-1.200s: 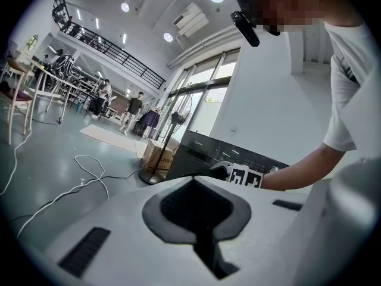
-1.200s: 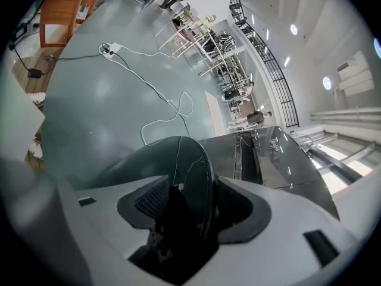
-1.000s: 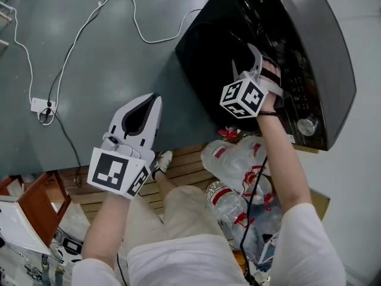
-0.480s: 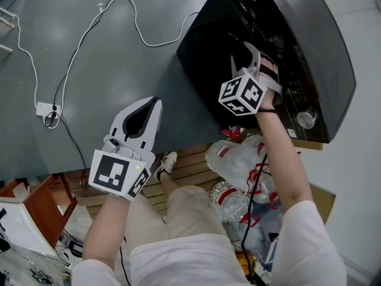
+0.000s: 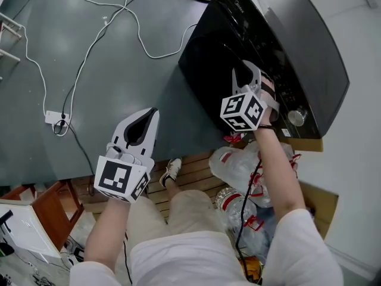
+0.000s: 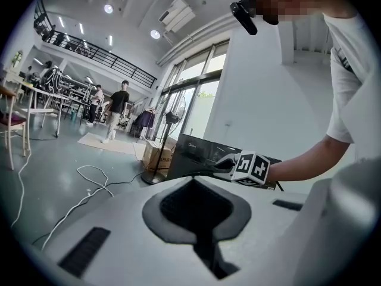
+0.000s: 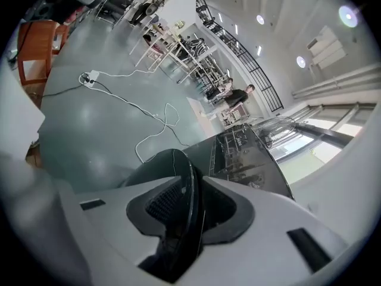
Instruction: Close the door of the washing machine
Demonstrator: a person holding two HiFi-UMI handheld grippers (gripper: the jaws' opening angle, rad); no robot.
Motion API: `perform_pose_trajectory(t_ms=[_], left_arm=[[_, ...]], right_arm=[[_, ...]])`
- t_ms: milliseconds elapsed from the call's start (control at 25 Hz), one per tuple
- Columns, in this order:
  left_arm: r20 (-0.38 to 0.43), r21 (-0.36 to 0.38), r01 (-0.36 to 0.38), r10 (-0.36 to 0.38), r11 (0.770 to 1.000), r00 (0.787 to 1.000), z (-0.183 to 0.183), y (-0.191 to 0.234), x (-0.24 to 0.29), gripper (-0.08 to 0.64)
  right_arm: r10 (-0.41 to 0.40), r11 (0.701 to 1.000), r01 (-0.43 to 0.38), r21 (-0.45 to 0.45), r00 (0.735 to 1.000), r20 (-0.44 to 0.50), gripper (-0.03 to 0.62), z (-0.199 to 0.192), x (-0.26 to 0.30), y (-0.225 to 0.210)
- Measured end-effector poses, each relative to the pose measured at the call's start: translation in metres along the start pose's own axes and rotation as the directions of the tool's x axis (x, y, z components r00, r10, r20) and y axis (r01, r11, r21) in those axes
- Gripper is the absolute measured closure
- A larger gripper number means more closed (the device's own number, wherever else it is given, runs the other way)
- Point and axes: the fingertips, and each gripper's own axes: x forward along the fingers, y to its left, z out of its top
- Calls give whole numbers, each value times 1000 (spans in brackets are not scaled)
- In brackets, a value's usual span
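closing around the thin dark rim of the door (image 7: 171,162), the right gripper's (image 7: 191,180) jaws are straddling it, one pad lying against it while a sliver of gap is showing at the other. in the head view this is happening right of centre, where the door (image 5: 205,64) is standing out from the front of the black washing machine (image 5: 309,46). the left gripper (image 5: 153,112) is hanging lower left, jaws clenched on nothing, above the grey floor (image 5: 119,76) with its white cable (image 5: 137,22).
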Motion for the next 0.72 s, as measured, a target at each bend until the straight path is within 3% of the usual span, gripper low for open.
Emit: perform_pose_trajectory(t_ms=[160,360,520,720], left_arm=[[5,34,-7,7,999,1000,24,-3,-15,557],[8,79,-18,17,997,1000,54,-8,-30,557],[8,96,-13,12,995,1000,79,-19,-42,557],[48,71,-4,1,997,999,119,-38,-60,557]], right_arm=[[-2,998,3,60,1000,-3,555,1,-25,-7],[-1,984,-2,180,1000,16,592,15,-64,-23],[34,932,-43,359,999,33,592,18,-92,-37],[25,869,-65,491,996,88,592,25,-136,-52]])
